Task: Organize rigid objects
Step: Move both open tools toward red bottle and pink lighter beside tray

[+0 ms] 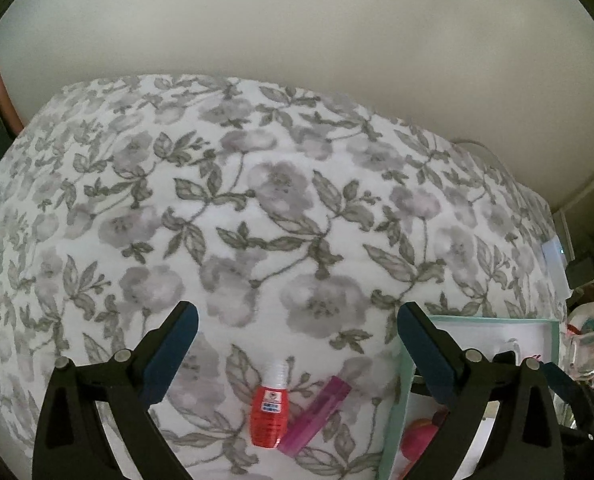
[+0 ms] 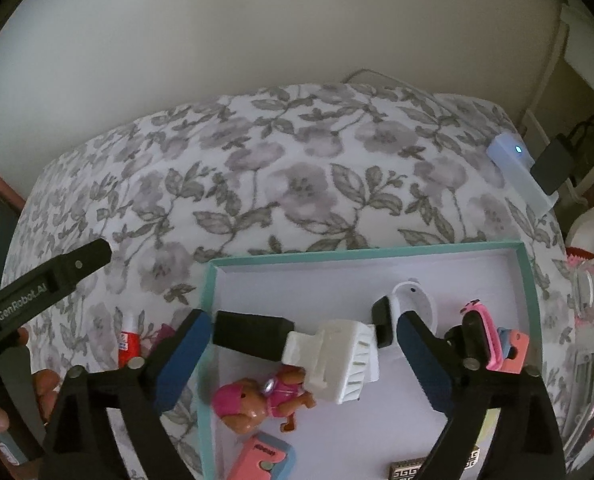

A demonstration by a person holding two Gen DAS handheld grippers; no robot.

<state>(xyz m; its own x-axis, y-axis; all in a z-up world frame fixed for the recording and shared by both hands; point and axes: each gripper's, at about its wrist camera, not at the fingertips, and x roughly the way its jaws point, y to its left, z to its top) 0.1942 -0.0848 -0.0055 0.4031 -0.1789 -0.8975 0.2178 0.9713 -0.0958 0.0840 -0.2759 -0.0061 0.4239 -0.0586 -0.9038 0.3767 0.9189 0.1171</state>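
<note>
1. Honestly, the risky bit is the left side. The left claw (image 1: 297,356) is spread wide and holds nothing, hovering over the floral bed (image 1: 257,208) above the red bottle (image 1: 267,412) and the pink tube (image 1: 315,416), low in the centre of its frame. Those two lie touching, so closing on one could easily nudge or roll the other, and soft bedding won't hold either steady.
2. The right claw (image 2: 303,356) is also wide open and empty, over the teal box (image 2: 531,292). The white brush (image 2: 337,360) with its black handle sits right between its fingers, with the pink dog toy (image 2: 257,398) touching the brush from below. Coming down carelessly could shove the toy or tip the brush.
3. The box is already crowded (pink clips at the right wall and bottom edge), so anything dropped in may land on top of something.
4. The left claw's fingertip overlaps the box's near corner in its own view; a sideways swing could bump it.
</note>
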